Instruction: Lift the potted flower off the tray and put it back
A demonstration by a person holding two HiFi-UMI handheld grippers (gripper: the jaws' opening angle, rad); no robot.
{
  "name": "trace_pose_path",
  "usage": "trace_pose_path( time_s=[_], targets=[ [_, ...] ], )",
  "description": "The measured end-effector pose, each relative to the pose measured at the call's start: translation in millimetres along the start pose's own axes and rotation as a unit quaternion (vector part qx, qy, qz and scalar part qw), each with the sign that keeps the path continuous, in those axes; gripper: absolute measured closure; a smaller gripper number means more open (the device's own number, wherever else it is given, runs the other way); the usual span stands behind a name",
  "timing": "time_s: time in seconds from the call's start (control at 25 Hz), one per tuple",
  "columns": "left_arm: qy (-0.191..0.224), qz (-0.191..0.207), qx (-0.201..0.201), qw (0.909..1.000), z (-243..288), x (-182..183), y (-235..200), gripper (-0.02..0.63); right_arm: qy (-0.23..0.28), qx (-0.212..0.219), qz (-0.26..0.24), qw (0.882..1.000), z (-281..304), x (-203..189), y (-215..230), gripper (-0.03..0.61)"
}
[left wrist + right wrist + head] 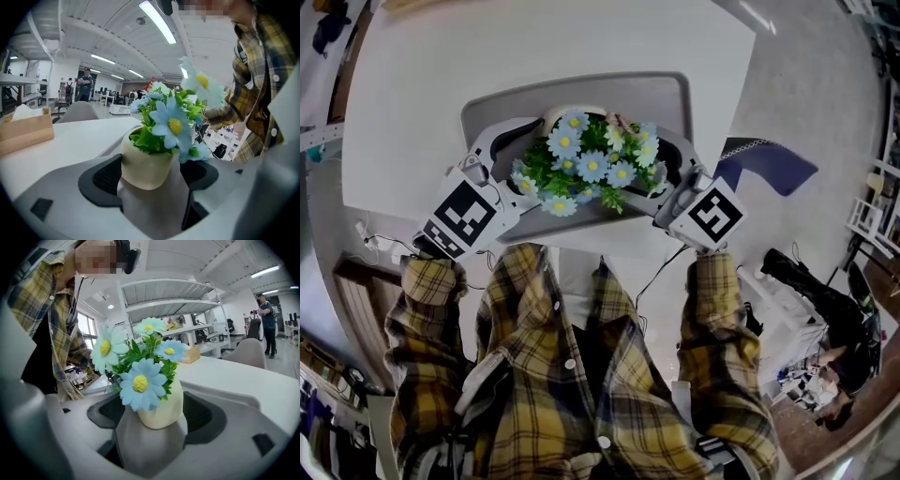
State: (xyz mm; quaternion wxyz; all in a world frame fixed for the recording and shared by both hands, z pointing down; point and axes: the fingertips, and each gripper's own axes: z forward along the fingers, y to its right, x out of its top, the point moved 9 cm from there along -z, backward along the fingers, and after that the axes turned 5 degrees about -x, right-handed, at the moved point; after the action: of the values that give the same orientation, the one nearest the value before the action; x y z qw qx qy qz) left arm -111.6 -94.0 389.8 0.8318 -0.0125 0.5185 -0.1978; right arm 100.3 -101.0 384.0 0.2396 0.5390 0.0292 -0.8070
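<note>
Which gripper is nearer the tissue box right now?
Left. The tissue box sits on the table close beside the left gripper. From the right gripper it lies beyond the pot, farther off.

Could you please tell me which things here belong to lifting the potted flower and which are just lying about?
Belong to the job:
potted flower
grey tray
left gripper and right gripper, each with its jaws open on either side of the pot

Just lying about:
wooden tissue box on the table
grey chair beyond the table
</note>
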Motion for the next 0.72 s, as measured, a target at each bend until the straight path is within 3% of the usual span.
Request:
trace_pose_path(
  time_s=[0.32, 0.72],
  targets=[
    [0.000, -0.002, 0.026, 0.9997, 3.8, 0.4, -4.8, 0.241, 0.010, -0.002, -0.006, 1.000, 10.0, -1.9, 1.1, 0.219],
    [-0.001, -0.009, 0.027, 0.9996, 4.5, 0.0, -1.2, 0.242, 0.017, -0.017, -0.002, 1.000, 7.9, -3.9, 0.2, 0.222]
  ],
)
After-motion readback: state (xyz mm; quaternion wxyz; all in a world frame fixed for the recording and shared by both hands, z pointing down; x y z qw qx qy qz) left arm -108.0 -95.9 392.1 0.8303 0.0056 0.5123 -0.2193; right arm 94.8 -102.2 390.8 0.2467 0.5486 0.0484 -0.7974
